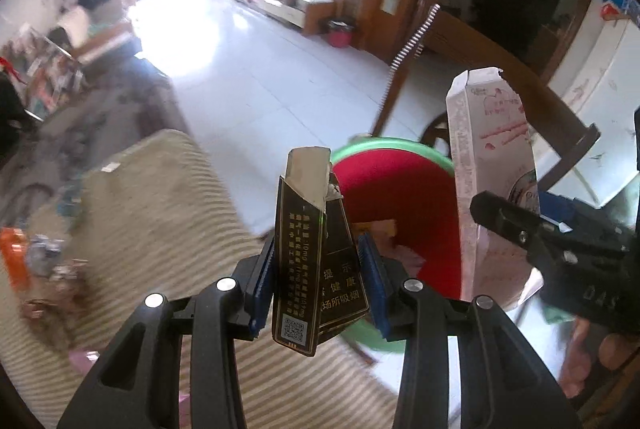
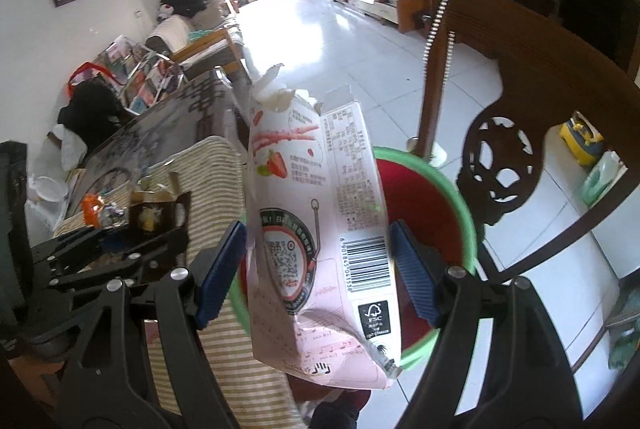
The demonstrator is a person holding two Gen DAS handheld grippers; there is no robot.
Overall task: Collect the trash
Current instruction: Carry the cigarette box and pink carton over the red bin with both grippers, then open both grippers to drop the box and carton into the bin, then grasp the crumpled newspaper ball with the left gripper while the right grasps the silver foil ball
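Note:
My left gripper (image 1: pixel 320 281) is shut on a black cigarette pack (image 1: pixel 298 249) with gold print, held upright between its blue pads. Just behind it stands a red bin with a green rim (image 1: pixel 384 143) holding some scraps. To the right, a tall pink snack box (image 1: pixel 492 169) rises over the bin, with a finger (image 1: pixel 520 225) of my right gripper against it. In the right wrist view my right gripper (image 2: pixel 316 269) is shut on that pink box (image 2: pixel 320 209), above the bin's rim (image 2: pixel 460 197). My left gripper (image 2: pixel 132 241) and its black pack (image 2: pixel 160 217) show at the left.
A striped cloth (image 1: pixel 160 209) covers the table on the left, with an orange item (image 2: pixel 92 209) and other clutter. A carved wooden chair (image 2: pixel 520 89) stands close behind the bin. White tiled floor (image 1: pixel 260 69) stretches beyond, with a small red bin (image 1: pixel 340 33) far off.

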